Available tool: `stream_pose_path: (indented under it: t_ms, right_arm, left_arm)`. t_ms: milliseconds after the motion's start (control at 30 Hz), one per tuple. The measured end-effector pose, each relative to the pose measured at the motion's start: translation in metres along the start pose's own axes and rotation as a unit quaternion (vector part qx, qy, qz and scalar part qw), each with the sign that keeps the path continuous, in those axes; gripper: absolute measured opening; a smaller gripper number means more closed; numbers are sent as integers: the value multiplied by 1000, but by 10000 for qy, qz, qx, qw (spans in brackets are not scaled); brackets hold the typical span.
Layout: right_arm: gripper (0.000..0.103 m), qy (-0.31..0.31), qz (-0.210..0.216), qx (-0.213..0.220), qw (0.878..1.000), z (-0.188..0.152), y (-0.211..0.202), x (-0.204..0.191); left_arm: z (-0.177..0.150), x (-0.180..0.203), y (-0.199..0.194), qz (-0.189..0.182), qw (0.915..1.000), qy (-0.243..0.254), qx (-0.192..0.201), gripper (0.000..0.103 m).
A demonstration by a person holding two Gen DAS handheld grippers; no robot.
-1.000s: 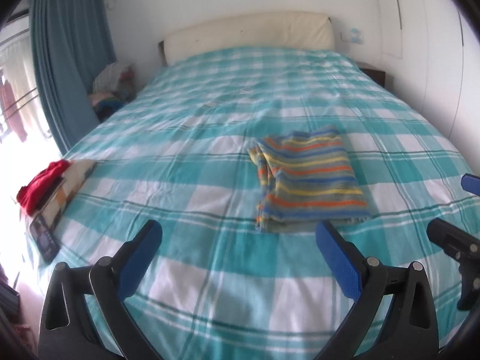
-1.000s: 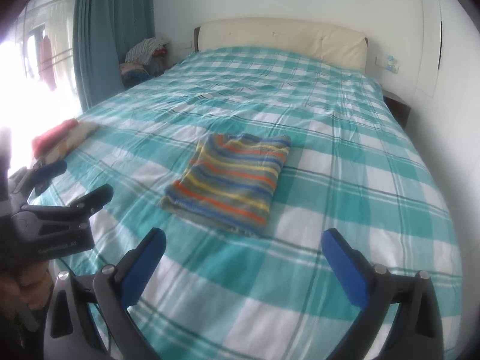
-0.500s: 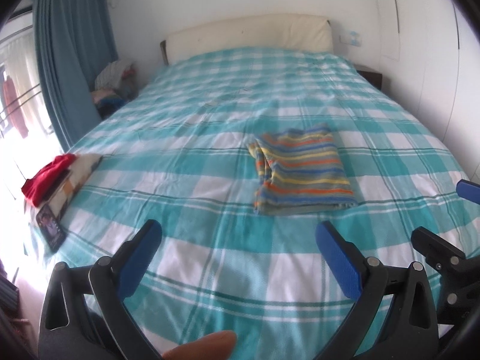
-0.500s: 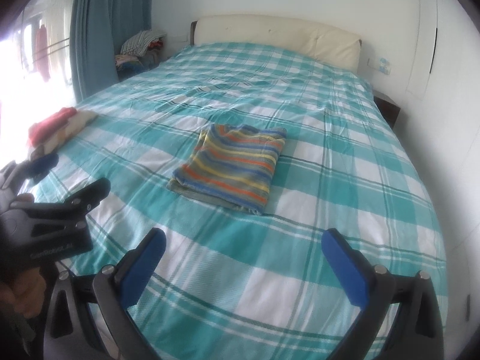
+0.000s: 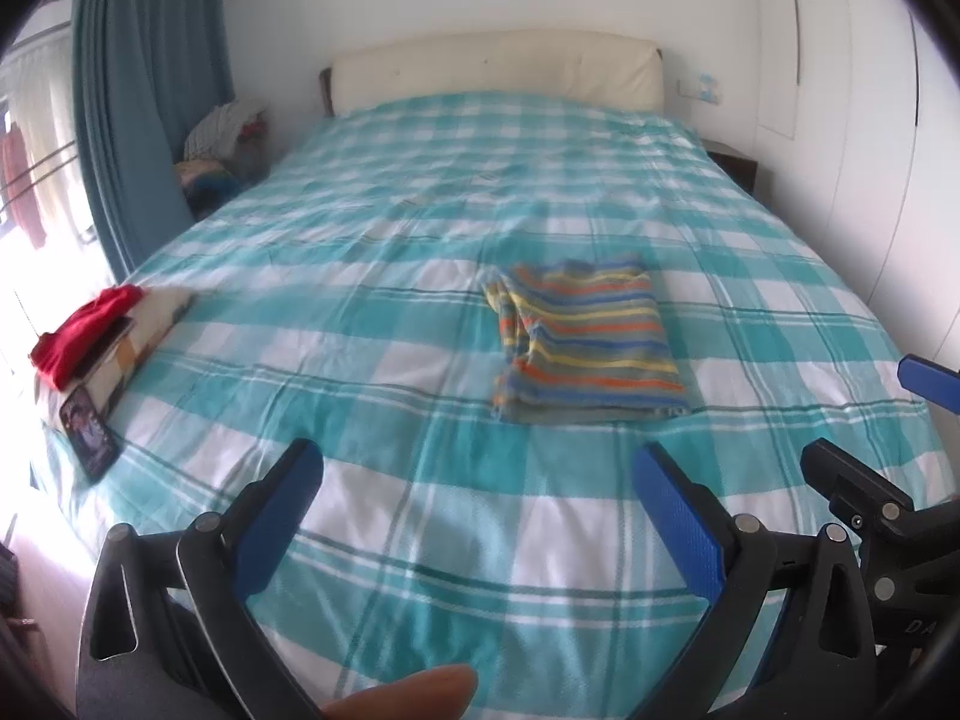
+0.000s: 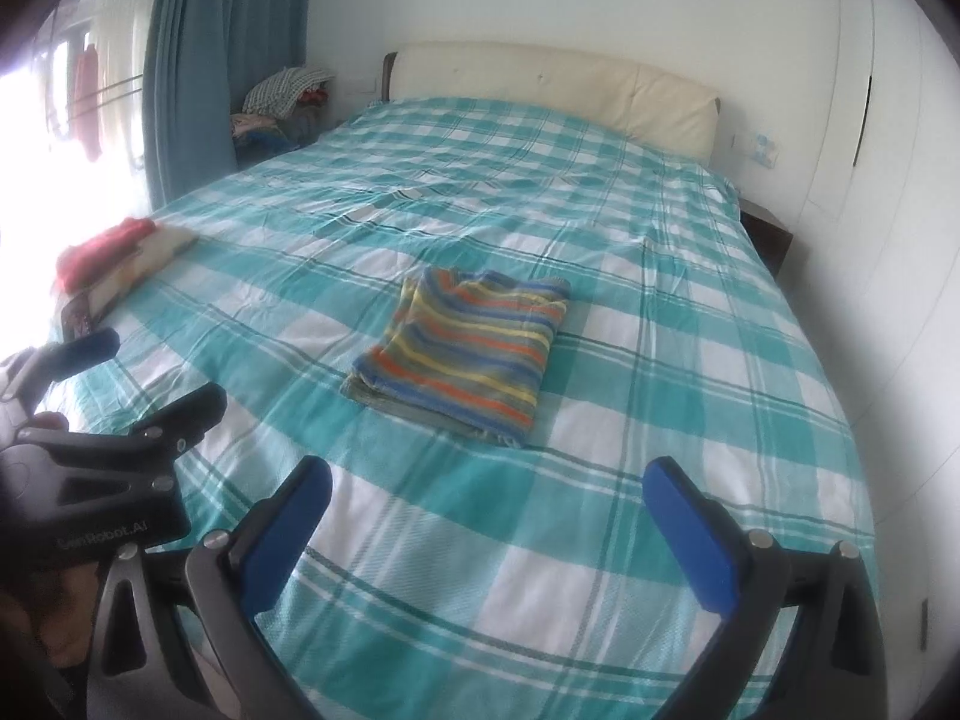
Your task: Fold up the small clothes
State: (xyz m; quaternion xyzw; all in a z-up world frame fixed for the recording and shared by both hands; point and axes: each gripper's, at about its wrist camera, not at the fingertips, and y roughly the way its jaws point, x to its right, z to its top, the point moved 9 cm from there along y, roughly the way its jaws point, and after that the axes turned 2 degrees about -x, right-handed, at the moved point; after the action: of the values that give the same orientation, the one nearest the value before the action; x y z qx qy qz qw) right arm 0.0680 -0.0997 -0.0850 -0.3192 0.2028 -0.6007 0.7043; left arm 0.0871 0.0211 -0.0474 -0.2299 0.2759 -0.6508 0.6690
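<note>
Left wrist view: left gripper (image 5: 474,501) spread wide, holding nothing, over the near edge of the checked bedspread (image 5: 420,228). Folded striped garment (image 5: 585,342) mid-bed, bare cover all round. Red cloth (image 5: 84,330) and phone (image 5: 87,433) at left edge.

Right wrist view: right gripper (image 6: 486,516) likewise released, empty; garment (image 6: 465,348) ahead, unobstructed. Clothes pile (image 6: 282,102) beside curtain (image 6: 222,54).

Folded striped garment (image 5: 585,343) lies on the checked bed (image 5: 390,312), beyond wide-apart left tongs (image 5: 477,495).
</note>
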Motion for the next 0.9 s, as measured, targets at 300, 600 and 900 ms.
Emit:
stream_pose_path:
  t_ms: [300, 600, 900]
  right_arm:
    - [102, 0, -17, -13, 10000, 0, 0, 0]
    - [102, 18, -208, 51, 9998, 2, -4, 5]
    - [102, 12, -279, 89, 9996, 3, -9, 8]
  left_arm:
    - [1, -1, -1, 122, 9999, 34, -37, 103]
    - [2, -2, -3, 38, 10000, -16, -86, 103]
    - [6, -2, -7, 97, 9999, 36, -55, 103]
